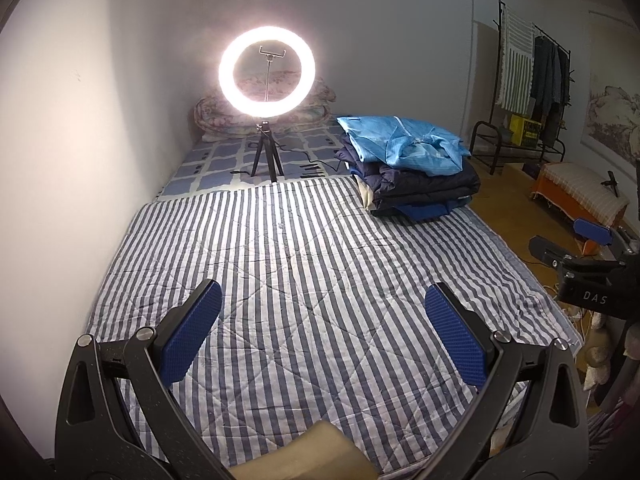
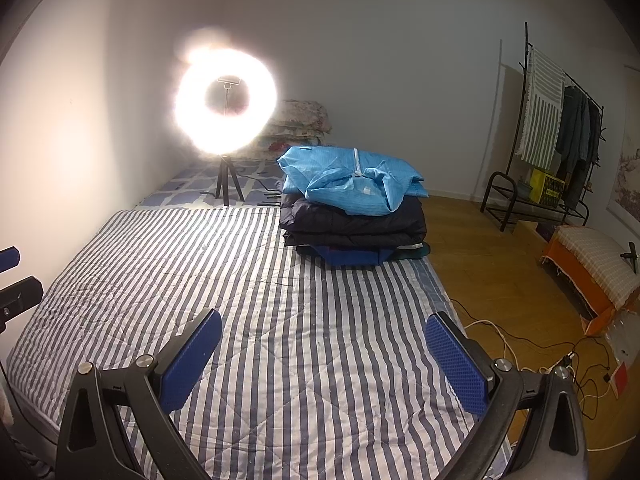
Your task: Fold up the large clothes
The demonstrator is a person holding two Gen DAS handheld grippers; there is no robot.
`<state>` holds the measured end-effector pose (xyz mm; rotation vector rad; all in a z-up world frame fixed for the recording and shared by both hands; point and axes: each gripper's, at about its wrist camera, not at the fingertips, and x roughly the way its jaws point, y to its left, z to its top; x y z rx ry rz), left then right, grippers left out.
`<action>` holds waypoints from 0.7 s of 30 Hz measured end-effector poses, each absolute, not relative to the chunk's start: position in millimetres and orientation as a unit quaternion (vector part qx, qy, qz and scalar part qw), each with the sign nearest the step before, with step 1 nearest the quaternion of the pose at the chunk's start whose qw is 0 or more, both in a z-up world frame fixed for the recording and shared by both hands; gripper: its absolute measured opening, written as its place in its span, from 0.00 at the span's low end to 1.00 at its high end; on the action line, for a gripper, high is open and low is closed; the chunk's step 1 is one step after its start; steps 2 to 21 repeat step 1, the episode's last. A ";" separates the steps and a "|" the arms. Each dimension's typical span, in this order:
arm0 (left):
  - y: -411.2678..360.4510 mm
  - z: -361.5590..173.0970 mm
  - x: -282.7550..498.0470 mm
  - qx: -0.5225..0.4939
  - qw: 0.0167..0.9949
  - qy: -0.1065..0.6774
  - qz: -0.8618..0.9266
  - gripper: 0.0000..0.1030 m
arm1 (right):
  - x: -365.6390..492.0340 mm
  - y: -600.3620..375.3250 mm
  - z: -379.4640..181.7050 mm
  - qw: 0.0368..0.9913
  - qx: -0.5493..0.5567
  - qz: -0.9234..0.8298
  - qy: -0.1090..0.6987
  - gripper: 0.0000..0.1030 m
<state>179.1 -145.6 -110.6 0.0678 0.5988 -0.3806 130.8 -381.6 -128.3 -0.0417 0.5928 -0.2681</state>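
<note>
Striped quilt [image 1: 304, 280] lies bare below both grippers' spread fingers [image 1: 192, 336], folded clothes stack [image 2: 352, 208] at its far edge

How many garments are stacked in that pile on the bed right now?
3 clearly: a light blue garment on top, a dark navy jacket beneath, a royal blue piece at the bottom. Cream and teal edges suggest more hidden.

The room shows 1 striped quilt [image 1: 304, 264], 1 lit ring light [image 1: 267, 71] on 1 tripod [image 1: 264, 156], 1 stack of folded clothes [image 2: 354, 204], 1 floral bedding pile [image 1: 304, 104], 1 clothes rack [image 2: 556, 140], and 2 grippers: left gripper [image 1: 323, 332], right gripper [image 2: 323, 360].
</note>
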 end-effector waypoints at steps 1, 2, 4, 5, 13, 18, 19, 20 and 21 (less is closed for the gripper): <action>-146.1 -110.8 179.2 0.033 0.936 0.295 -0.188 1.00 | 130.0 -381.8 -128.3 0.947 -0.020 -0.132 0.291 1.00; -146.1 -110.8 179.2 0.033 0.936 0.295 -0.188 1.00 | 130.0 -381.8 -128.3 0.947 -0.020 -0.132 0.291 1.00; -146.1 -110.8 179.2 0.033 0.936 0.295 -0.188 1.00 | 130.0 -381.8 -128.3 0.947 -0.020 -0.132 0.291 1.00; -146.1 -110.8 179.2 0.033 0.936 0.295 -0.188 1.00 | 130.0 -381.8 -128.3 0.947 -0.020 -0.132 0.291 1.00; -146.1 -110.8 179.2 0.033 0.936 0.295 -0.188 1.00 | 130.0 -381.8 -128.3 0.947 -0.020 -0.132 0.291 1.00; -146.1 -110.8 179.2 0.033 0.936 0.295 -0.188 1.00 | 130.0 -381.8 -128.3 0.947 -0.020 -0.132 0.291 1.00; -146.1 -110.8 179.2 0.033 0.936 0.295 -0.188 1.00 | 130.0 -381.8 -128.3 0.947 -0.020 -0.132 0.291 1.00; -146.1 -110.8 179.2 0.033 0.936 0.295 -0.188 1.00 | 130.0 -381.8 -128.3 0.947 -0.020 -0.132 0.291 1.00; -146.1 -110.8 179.2 0.033 0.936 0.295 -0.188 1.00 | 130.0 -381.8 -128.3 0.947 -0.020 -0.132 0.291 1.00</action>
